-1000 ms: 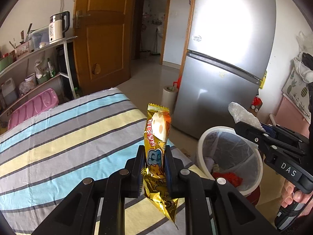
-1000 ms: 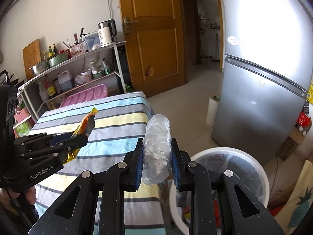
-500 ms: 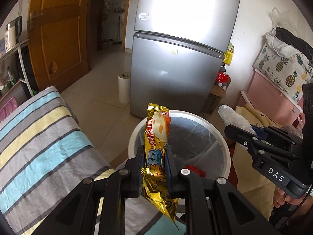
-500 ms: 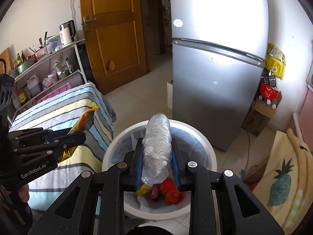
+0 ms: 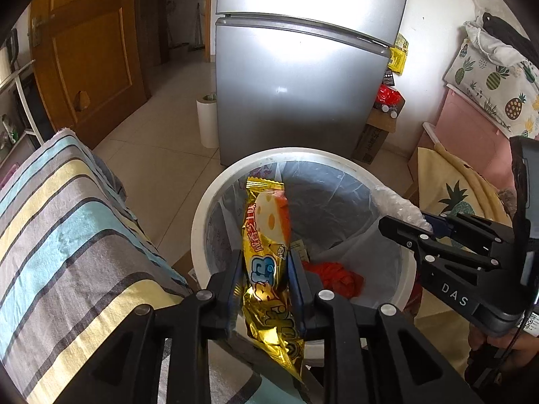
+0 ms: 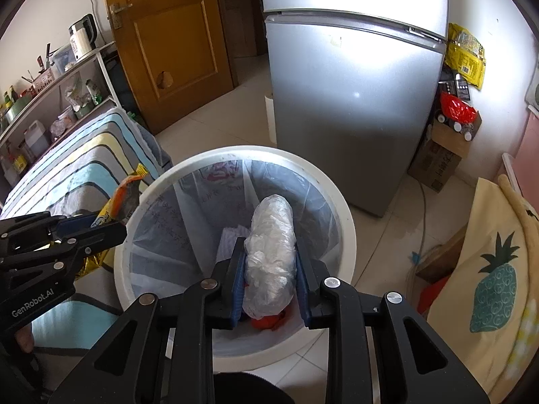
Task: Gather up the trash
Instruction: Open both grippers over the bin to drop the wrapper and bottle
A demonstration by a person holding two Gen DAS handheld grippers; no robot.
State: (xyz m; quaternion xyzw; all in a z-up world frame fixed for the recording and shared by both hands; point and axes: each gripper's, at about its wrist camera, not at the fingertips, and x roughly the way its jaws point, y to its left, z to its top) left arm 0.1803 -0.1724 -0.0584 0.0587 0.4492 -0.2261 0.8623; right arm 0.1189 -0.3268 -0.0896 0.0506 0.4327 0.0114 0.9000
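Trash bin [image 5: 202, 222], white-rimmed and lined with a clear bag, sits below both grippers. Left gripper [image 5: 264, 279], jaws opening, has a gold snack wrapper [image 5: 266, 235] between its pads. Right gripper [image 6: 269, 276], jaws opening, has crumpled clear plastic [image 6: 271, 235] between its pads. Only the right view shows white paper [image 6: 230, 235] deep inside; red trash [image 5: 337, 274] is partly hidden.

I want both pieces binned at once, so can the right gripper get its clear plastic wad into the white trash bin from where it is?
Probably yes: the right gripper holds the plastic wad over the open trash bin; its jaws are opening, nothing blocks below.
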